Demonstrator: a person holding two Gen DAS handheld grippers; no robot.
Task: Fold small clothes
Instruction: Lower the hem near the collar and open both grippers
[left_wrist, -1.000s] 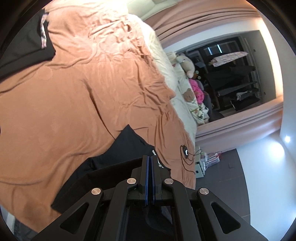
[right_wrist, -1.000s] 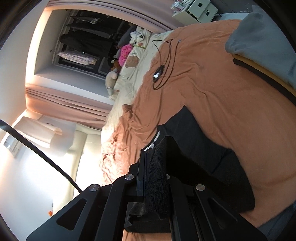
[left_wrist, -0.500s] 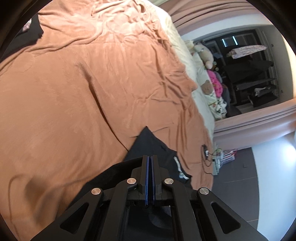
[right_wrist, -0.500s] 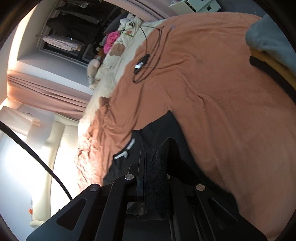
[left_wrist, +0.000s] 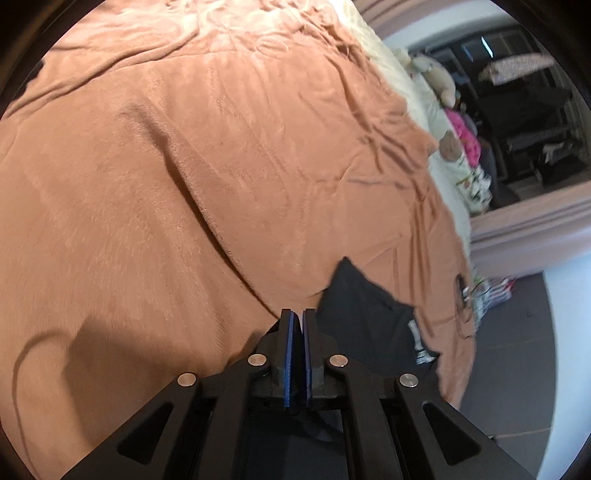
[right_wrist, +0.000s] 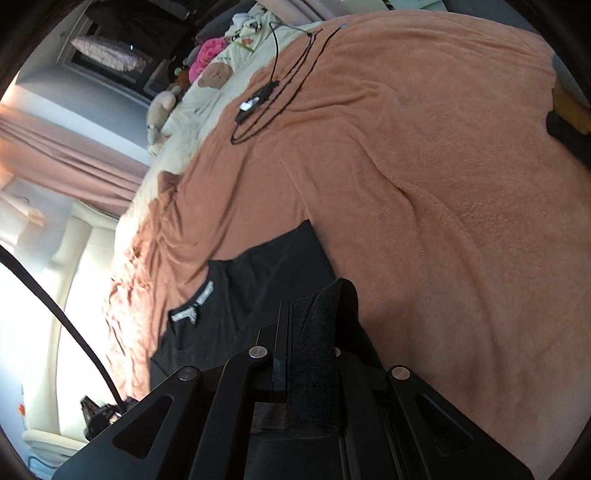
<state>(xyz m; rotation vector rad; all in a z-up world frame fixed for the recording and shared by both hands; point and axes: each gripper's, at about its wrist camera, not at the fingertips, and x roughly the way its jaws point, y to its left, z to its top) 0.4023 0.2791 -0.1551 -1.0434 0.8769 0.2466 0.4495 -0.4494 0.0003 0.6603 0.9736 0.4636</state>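
A black shirt (right_wrist: 258, 291) with a white neck label lies on the orange blanket (right_wrist: 443, 184). My right gripper (right_wrist: 314, 306) is shut on a fold of the black shirt, which bunches up over one finger. In the left wrist view the same black shirt (left_wrist: 365, 314) shows to the right of my left gripper (left_wrist: 298, 317). The left jaws stand nearly together with a thin gap and no cloth between the blue pads. Black cloth lies under the left gripper's body.
The orange blanket (left_wrist: 184, 184) covers the bed. A black cable with a small device (right_wrist: 266, 96) lies at the blanket's far side. Plush toys (right_wrist: 210, 70) and a cream sheet sit beyond. Grey and yellow cloth (right_wrist: 569, 107) lies at the right edge.
Both grippers have swung lower and closer over the blanket. The black shirt now lies to the right of the left gripper instead of in front of it. The right gripper keeps its fold.
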